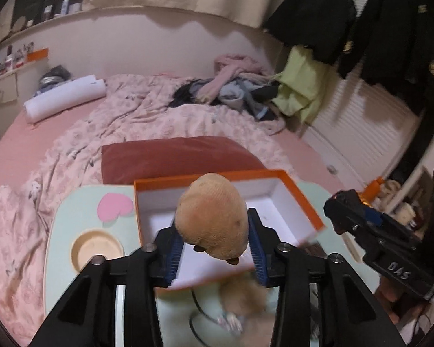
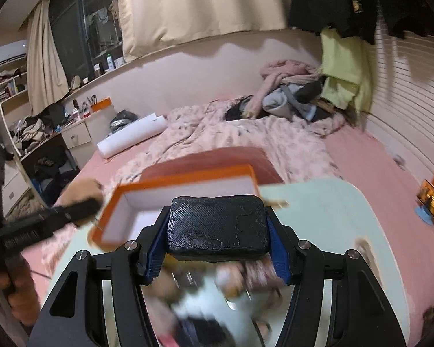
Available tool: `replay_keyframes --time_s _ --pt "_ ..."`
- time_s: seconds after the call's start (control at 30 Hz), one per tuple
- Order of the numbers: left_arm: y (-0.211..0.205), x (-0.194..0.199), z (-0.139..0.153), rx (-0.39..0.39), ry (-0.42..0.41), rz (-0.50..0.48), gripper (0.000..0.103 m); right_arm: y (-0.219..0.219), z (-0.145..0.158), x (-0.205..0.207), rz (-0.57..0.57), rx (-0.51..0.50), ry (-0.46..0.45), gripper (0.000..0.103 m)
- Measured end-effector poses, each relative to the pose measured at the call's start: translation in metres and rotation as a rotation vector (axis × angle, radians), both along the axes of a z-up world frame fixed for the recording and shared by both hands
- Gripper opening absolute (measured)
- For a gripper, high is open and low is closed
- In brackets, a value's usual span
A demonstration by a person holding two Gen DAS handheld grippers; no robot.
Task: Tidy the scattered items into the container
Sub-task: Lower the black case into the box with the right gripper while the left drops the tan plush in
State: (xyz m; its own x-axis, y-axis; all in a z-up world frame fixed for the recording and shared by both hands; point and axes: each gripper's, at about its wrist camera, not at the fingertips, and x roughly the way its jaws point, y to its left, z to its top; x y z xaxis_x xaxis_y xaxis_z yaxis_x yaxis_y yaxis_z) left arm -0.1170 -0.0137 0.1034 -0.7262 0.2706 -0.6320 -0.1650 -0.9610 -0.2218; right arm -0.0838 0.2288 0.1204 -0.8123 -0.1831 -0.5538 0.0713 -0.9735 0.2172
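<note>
An orange box with a white inside stands open on a mint-green lap table on the bed. My left gripper is shut on a tan plush toy, held above the box's near edge. My right gripper is shut on a black textured case, lifted just in front of the same box. In the right wrist view the left gripper and its plush show at the far left. Several blurred small items and a dark cable lie on the table under the fingers.
The table has a round cup hollow and a pink heart. Behind the box lie a red cushion, a rumpled quilt, a clothes pile and a white roll. An orange object sits at the bed's right edge.
</note>
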Motion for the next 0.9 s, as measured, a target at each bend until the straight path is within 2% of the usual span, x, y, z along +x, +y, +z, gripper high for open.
replay_keyframes --time_s 0.03,0.07,0.13,0.2,0.33,0.47,0.53,0.63,0.7,0.77,0.83,0.9 --pt "-0.001 -0.008 -0.004 -0.010 -0.019 0.026 0.068 0.000 -0.001 -0.014 0.006 -0.021 -0.021 0.061" --pt "-0.002 -0.014 -0.008 -0.014 -0.035 0.050 0.072 0.001 -0.003 -0.027 0.007 -0.050 -0.051 0.064" --pt "-0.009 -0.017 -0.013 0.001 -0.045 0.066 0.073 0.006 -0.010 -0.050 0.007 -0.130 -0.134 0.068" --pt "-0.014 -0.014 -0.015 0.010 -0.041 0.066 0.073 0.014 -0.013 -0.058 0.009 -0.197 -0.159 0.068" --pt "-0.022 -0.005 -0.019 -0.006 -0.026 0.077 0.073 0.024 -0.008 -0.045 -0.017 -0.205 -0.110 0.068" --pt "-0.028 0.006 -0.016 0.020 -0.022 0.086 0.076 0.028 0.001 -0.033 -0.025 -0.182 -0.073 0.068" --pt "-0.029 0.015 -0.015 0.033 -0.029 0.084 0.092 0.029 0.006 -0.025 -0.014 -0.187 -0.049 0.068" --pt "-0.027 0.041 -0.017 0.040 -0.022 0.069 0.096 0.033 0.006 -0.005 0.060 -0.248 0.008 0.068" --pt "-0.020 0.058 -0.022 -0.012 -0.026 0.044 0.097 0.036 0.003 0.015 0.093 -0.281 0.041 0.068" --pt "-0.013 0.080 -0.033 -0.082 -0.035 0.007 0.097 0.034 -0.001 0.035 0.093 -0.258 0.049 0.073" --pt "-0.010 0.100 -0.046 -0.100 -0.048 -0.014 0.097 0.031 -0.008 0.057 0.093 -0.192 0.051 0.080" --pt "-0.009 0.118 -0.063 -0.098 -0.068 -0.025 0.097 0.027 -0.019 0.081 0.092 -0.101 0.054 0.081"
